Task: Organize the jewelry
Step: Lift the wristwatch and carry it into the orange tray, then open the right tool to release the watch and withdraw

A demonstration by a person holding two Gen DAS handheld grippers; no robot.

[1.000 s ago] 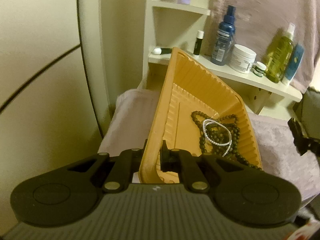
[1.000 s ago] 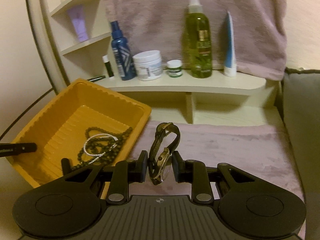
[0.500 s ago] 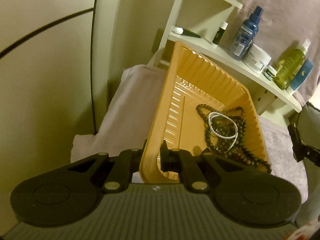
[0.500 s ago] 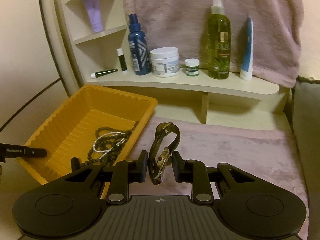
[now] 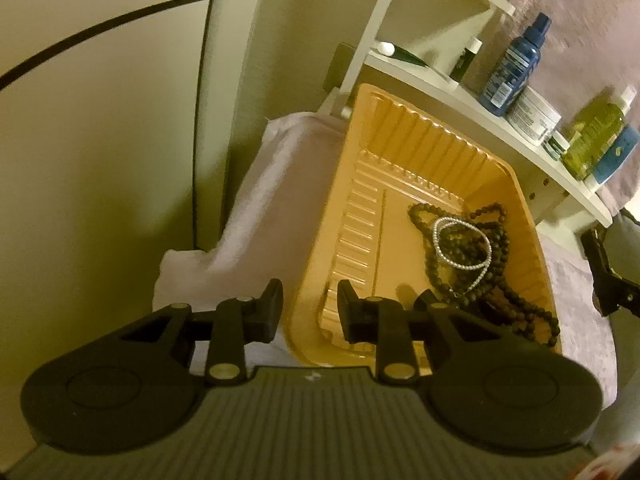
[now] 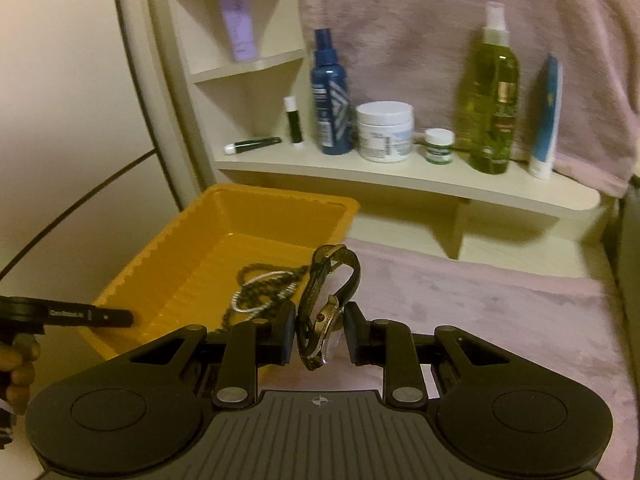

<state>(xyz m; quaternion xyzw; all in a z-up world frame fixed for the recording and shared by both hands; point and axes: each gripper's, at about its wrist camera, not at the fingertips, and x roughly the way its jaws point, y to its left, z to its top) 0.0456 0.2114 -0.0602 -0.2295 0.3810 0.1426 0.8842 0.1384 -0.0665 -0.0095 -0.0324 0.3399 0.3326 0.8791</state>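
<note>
Tray (image 5: 384,168): yellow, ribbed, on pink cloth (image 6: 500,312). Its near-left rim stands between the left gripper (image 5: 308,308) pads, clear of both; jaws opening.

Beads (image 5: 500,276): dark strand heaped in the tray's right half, at 2 o'clock from the left gripper.

Bracelet (image 5: 460,248): silver loop lying on the beads.

Watch (image 6: 324,312): clamped on edge at the case by the right gripper (image 6: 320,330), strap looping up; it hangs just right of the tray's near corner, over the cloth.

Shelf (image 6: 400,176): behind the tray, at 12 o'clock from the right gripper. Left to right: tube lying flat, small stick, blue bottle (image 6: 330,92), white jar (image 6: 384,132), small jar, green spray (image 6: 490,100), blue tube.

Towel (image 6: 400,32): pink, hanging behind the shelf.
</note>
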